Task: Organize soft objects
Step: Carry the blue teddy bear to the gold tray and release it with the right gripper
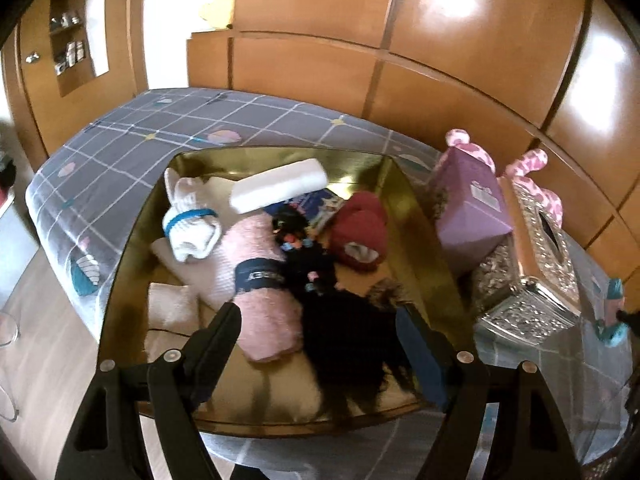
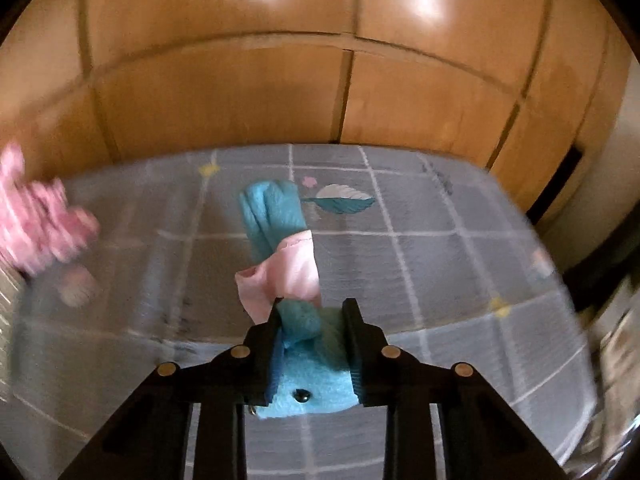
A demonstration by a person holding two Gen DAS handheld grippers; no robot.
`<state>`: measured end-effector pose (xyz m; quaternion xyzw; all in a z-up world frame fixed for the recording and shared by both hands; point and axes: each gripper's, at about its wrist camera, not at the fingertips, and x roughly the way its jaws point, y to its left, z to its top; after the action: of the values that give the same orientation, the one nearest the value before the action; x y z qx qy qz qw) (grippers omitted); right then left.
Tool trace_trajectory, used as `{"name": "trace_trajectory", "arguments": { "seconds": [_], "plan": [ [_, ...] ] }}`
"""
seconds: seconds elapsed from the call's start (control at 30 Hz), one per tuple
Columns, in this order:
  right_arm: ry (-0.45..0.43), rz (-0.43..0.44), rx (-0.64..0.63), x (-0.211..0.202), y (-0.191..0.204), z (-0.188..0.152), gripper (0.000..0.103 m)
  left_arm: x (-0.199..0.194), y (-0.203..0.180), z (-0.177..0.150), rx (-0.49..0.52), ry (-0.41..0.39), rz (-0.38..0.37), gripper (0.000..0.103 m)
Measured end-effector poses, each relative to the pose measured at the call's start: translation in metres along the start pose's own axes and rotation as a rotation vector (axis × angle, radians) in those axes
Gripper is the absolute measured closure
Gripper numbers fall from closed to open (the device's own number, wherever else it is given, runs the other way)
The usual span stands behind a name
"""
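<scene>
A gold tray (image 1: 404, 200) sits on the bed and holds a white sock with a blue band (image 1: 192, 224), a white rolled towel (image 1: 280, 190), a pink rolled towel (image 1: 260, 292), a red plush item (image 1: 360, 236) and a black furry thing (image 1: 344, 336). My left gripper (image 1: 320, 332) hangs open over the tray's near part. The black furry thing lies below and between its fingers, and the pads do not press it. My right gripper (image 2: 313, 312) is shut on a blue plush toy (image 2: 308, 384) with pink cloth (image 2: 288, 276), held above the bed. That toy also shows at the right edge (image 1: 610, 308) of the left wrist view.
A purple box (image 1: 468, 208) and a silver jewelled tissue box (image 1: 532, 280) stand right of the tray, with a pink spotted plush (image 1: 536, 176) behind them. That pink plush (image 2: 36, 224) is blurred at the left of the right wrist view. The grey checked bed sheet (image 2: 440, 260) runs back to a wooden wardrobe (image 2: 240, 100).
</scene>
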<state>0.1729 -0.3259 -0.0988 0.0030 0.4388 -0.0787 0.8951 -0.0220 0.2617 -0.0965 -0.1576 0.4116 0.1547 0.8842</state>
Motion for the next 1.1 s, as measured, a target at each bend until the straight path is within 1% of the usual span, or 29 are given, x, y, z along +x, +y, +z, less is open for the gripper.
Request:
{"name": "trace_trajectory", "arguments": {
  "seconds": [0.07, 0.2, 0.43, 0.63, 0.77, 0.93, 1.1],
  "plan": [
    [0.014, 0.049, 0.054, -0.003, -0.005, 0.001, 0.077, -0.001, -0.005, -0.002, 0.017, 0.0, -0.01, 0.023],
    [0.043, 0.081, 0.094, -0.001, -0.002, 0.002, 0.077, -0.003, -0.014, -0.006, 0.055, -0.002, -0.012, 0.023],
    [0.059, 0.048, 0.074, 0.005, 0.026, 0.013, 0.077, -0.005, -0.025, -0.014, 0.093, 0.005, -0.031, 0.023],
    [0.061, 0.087, 0.075, 0.006, 0.058, 0.023, 0.077, -0.014, -0.03, -0.016, 0.117, -0.018, -0.04, 0.023],
    [0.036, 0.135, 0.051, -0.002, 0.089, 0.034, 0.077, -0.016, -0.03, -0.018, 0.128, -0.022, -0.034, 0.023],
    [-0.016, 0.197, 0.002, -0.023, 0.134, 0.056, 0.077, -0.016, -0.026, -0.02, 0.123, -0.018, -0.035, 0.023],
    [-0.063, 0.244, -0.027, -0.042, 0.167, 0.078, 0.077, -0.017, -0.022, -0.022, 0.12, -0.017, -0.033, 0.023]
  ]
}}
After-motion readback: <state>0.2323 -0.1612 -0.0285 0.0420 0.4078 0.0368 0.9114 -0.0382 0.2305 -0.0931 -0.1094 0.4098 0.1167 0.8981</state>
